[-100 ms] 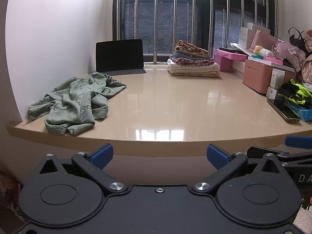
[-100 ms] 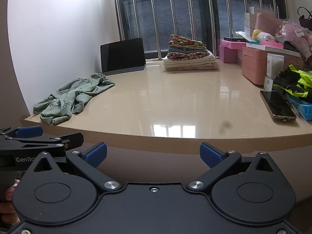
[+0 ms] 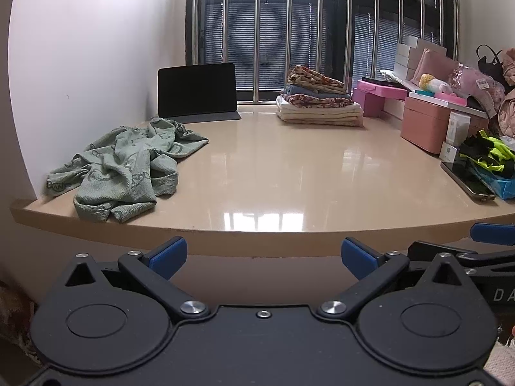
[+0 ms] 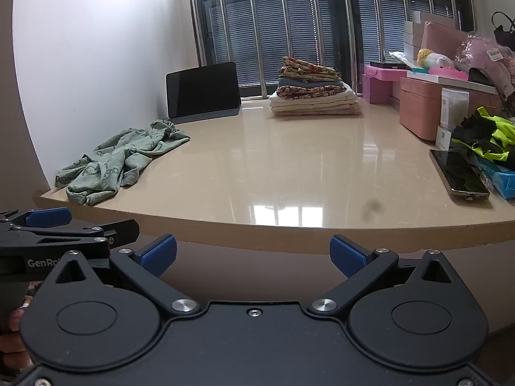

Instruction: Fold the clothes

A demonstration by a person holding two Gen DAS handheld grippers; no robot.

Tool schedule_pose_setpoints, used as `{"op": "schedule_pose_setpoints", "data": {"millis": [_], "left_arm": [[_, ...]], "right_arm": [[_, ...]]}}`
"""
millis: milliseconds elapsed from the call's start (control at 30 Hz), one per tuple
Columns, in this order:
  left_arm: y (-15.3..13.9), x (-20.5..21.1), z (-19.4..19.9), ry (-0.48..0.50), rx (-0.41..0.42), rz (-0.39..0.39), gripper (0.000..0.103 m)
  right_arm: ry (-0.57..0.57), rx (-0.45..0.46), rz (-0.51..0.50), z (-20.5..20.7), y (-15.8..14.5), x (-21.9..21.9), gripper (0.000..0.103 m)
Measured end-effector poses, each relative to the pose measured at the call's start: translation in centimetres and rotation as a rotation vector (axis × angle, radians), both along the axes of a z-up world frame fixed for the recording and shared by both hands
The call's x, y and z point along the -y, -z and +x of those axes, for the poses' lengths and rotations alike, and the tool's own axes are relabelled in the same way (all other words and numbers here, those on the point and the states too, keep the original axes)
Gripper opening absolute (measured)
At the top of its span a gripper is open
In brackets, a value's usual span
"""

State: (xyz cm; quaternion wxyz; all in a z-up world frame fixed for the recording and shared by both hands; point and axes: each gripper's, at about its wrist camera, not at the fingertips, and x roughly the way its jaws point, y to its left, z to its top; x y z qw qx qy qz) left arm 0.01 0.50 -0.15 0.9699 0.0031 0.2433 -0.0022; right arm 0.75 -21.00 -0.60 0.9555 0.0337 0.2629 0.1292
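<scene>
A crumpled green patterned garment (image 3: 128, 169) lies at the near left corner of the beige table (image 3: 273, 173); it also shows in the right wrist view (image 4: 119, 164). A stack of folded clothes (image 3: 318, 103) stands at the back by the window, also in the right wrist view (image 4: 312, 91). My left gripper (image 3: 263, 252) is open and empty, held below and in front of the table's front edge. My right gripper (image 4: 252, 252) is open and empty too, level with the left one and to its right.
A dark tablet (image 3: 197, 91) stands at the back left. Pink boxes (image 3: 425, 122), a phone (image 3: 466, 180) and a black-and-neon-yellow garment (image 3: 489, 154) crowd the right side. A white wall (image 3: 80, 64) bounds the left, a barred window (image 3: 289, 25) the back.
</scene>
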Motion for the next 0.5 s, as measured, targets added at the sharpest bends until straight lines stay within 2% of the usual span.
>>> {"op": "schedule_pose_setpoints", "data": {"millis": [500], "left_arm": [[-0.13, 0.16, 0.15, 0.000, -0.014, -0.001, 0.103]], "right_arm": [[-0.003, 0.002, 0.001, 0.23, 0.26, -0.04, 0.103]]}}
